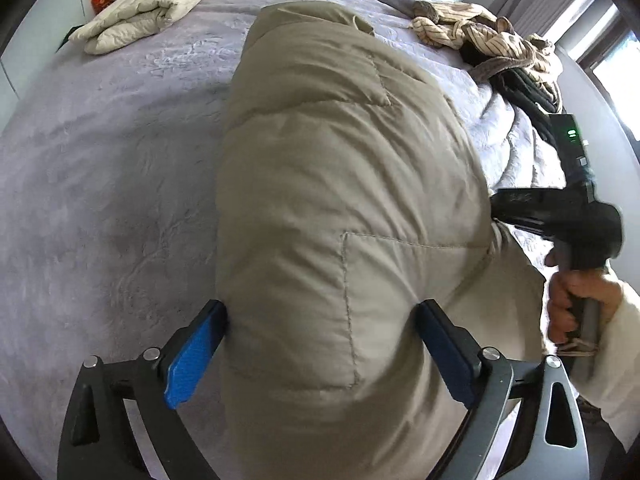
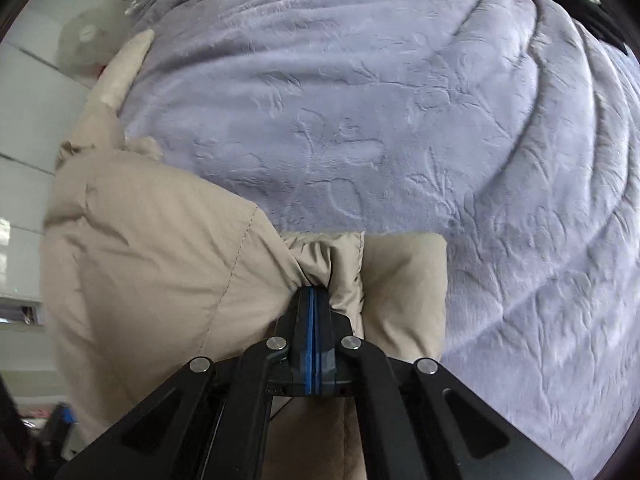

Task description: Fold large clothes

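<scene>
Blue pads of my left gripper (image 1: 320,344) are standing wide apart, straddling the near end of the tan puffer jacket (image 1: 344,184) without pinching it. My right gripper (image 2: 314,296) is clamping narrow on a gathered fold of that jacket, at its right edge. From the left gripper the jacket is running straight ahead, its long axis pointing away across the lilac bed (image 1: 100,184); the right gripper is sitting at its side, nearer the fabric's edge. I judge the fold will be turning about that long axis. Farther off, a folded cream coat (image 1: 148,8) and striped clothes (image 1: 480,36) are lying well apart.
</scene>
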`<state>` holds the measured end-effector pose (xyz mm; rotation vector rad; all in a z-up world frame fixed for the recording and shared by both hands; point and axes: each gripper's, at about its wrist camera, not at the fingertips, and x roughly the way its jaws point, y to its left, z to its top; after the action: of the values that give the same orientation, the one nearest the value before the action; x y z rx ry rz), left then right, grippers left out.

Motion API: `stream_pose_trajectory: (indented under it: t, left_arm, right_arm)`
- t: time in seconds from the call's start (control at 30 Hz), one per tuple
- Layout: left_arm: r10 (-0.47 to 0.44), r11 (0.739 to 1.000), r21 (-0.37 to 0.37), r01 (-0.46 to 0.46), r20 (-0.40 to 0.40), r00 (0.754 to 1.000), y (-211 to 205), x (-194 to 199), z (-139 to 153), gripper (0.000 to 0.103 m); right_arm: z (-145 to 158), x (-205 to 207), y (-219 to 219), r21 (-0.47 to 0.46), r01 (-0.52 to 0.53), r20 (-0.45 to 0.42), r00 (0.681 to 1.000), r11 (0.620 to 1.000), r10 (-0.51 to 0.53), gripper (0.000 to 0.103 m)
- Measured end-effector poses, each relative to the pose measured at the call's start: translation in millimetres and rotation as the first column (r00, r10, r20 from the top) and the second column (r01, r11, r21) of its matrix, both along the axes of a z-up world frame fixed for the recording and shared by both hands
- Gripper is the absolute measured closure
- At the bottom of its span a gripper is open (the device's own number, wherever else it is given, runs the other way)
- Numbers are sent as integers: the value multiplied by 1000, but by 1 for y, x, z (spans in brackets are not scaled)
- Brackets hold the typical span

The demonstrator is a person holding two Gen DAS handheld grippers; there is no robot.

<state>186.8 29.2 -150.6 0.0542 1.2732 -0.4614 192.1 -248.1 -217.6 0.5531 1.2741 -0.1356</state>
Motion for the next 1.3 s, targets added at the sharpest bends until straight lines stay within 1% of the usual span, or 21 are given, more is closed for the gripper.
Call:
stream_pose_trajectory:
  t: [0.07,0.17,0.33,0.37,0.4,0.5,0.67,0.87,1.13,1.3]
  left_arm:
    - [0,1000,17,0,0,1000,-4,0,-1,6]
    - [4,1000,19,-4,-11,1000,-1,0,-1,6]
    - [23,1000,20,-22,-32,999,6,-1,-4,6]
    - [24,1000,19,-24,-33,999,6,-1,-5,6]
    - [25,1000,19,-24,-33,999,6,-2,-4,6]
    - [22,1000,20,-21,-33,999,7,-2,-3,6]
    - [22,999,24,-21,-30,999,6,-6,-1,6]
    - [22,1000,20,-21,-33,999,9,-8,3,6]
    - [15,1000,18,-14,-58,998,14,-13,10,6]
    - [-35,999,39,37,-51,998,15,-24,25,6]
  right_arm:
    - [-1,1,1,6,6,-13,1000,1000,-6,103]
    - [3,4,3,12,8,-22,1000,1000,-8,103]
    - [28,-4,6,-8,-3,-23,1000,1000,3,103]
    - [35,-8,8,-11,-11,-20,1000,1000,11,103]
    - [41,-12,10,-12,-21,-16,1000,1000,21,100]
    - [59,-29,18,-32,-52,-7,999,998,52,100]
    - [81,-64,27,-11,-41,-7,999,999,41,100]
    - [92,-97,41,14,-28,-16,999,1000,28,100]
    - [99,-122,54,40,-3,-35,999,999,5,100]
    - [104,-134,63,69,-18,-44,999,997,22,100]
